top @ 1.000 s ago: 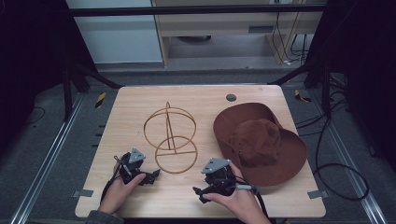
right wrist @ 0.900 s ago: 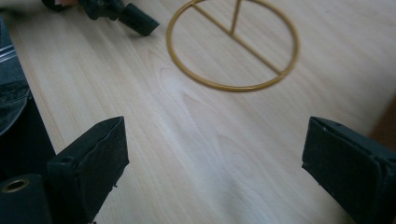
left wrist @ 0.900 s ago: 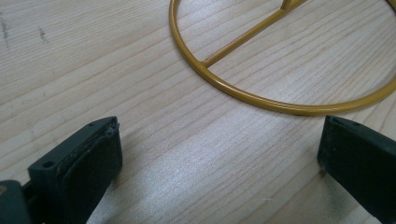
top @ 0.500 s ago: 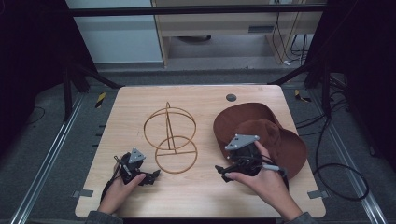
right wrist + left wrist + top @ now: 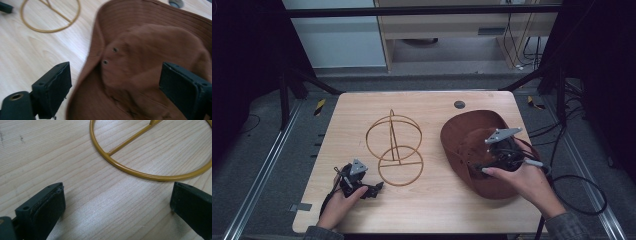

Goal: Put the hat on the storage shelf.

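Brown hat [image 5: 472,150], its crown partly hidden by the right claw [image 5: 477,167], lies at the right of the pale wooden worktop [image 5: 422,105] beside a wire stand [image 5: 394,145]; that claw, jaws wide but just closing slightly, has moved from the front edge over the hat, while the left claw [image 5: 379,186] rests open.

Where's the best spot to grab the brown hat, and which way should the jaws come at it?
Probably the brown hat by its crown, from above. The crown humps up from the flat brim, and the open right gripper above it already has one jaw on either side of that hump. The brim lies nearly flat on the table, so a jaw would struggle to slip under it.
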Demonstrator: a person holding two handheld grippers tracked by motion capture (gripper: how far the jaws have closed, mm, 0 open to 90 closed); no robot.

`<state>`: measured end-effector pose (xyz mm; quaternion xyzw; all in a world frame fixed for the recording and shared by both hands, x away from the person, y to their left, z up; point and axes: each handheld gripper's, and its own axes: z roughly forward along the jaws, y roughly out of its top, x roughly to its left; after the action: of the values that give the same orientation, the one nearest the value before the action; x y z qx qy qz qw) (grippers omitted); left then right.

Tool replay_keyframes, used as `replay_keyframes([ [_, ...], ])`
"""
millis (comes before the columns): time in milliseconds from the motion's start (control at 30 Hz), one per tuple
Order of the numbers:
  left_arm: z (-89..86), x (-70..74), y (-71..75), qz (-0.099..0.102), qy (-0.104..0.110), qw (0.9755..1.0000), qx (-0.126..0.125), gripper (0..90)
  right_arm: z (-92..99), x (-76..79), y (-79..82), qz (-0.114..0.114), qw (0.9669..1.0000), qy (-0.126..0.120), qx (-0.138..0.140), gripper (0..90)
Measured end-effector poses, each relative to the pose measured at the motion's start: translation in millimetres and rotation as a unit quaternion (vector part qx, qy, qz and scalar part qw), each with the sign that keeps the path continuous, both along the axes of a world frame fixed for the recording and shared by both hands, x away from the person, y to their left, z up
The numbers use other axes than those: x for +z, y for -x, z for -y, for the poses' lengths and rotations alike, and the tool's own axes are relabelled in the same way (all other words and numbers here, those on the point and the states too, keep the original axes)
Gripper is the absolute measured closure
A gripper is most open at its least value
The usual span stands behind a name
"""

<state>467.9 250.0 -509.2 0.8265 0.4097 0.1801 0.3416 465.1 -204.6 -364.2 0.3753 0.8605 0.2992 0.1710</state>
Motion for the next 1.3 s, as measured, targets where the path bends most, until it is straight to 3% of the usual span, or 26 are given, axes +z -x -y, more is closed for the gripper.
replay_keyframes([
  [300, 0.1, 0.0, 0.7, 0.0, 0.0, 1.0, 0.001, 0.0, 32.2, 3.0, -19.7, -0.014, 0.9994, 0.015, -0.027, 15.7],
  [533, 0.1, 0.0, 0.7, 0.0, 0.0, 1.0, 0.001, 0.0, 45.1, 6.5, -37.6, -0.029, 0.9987, 0.01, -0.041, 9.8],
  [867, 0.1, 0.0, 0.7, 0.0, 0.0, 1.0, 0.001, 0.0, 43.9, 12.6, -71.2, -0.056, 0.9971, 0.023, -0.047, 6.8],
  [1300, 0.1, 0.0, 0.5, 0.0, 0.001, 1.0, 0.001, 0.0, 28.4, -8.7, -105.0, -0.084, 0.9953, 0.037, -0.033, 9.2],
])
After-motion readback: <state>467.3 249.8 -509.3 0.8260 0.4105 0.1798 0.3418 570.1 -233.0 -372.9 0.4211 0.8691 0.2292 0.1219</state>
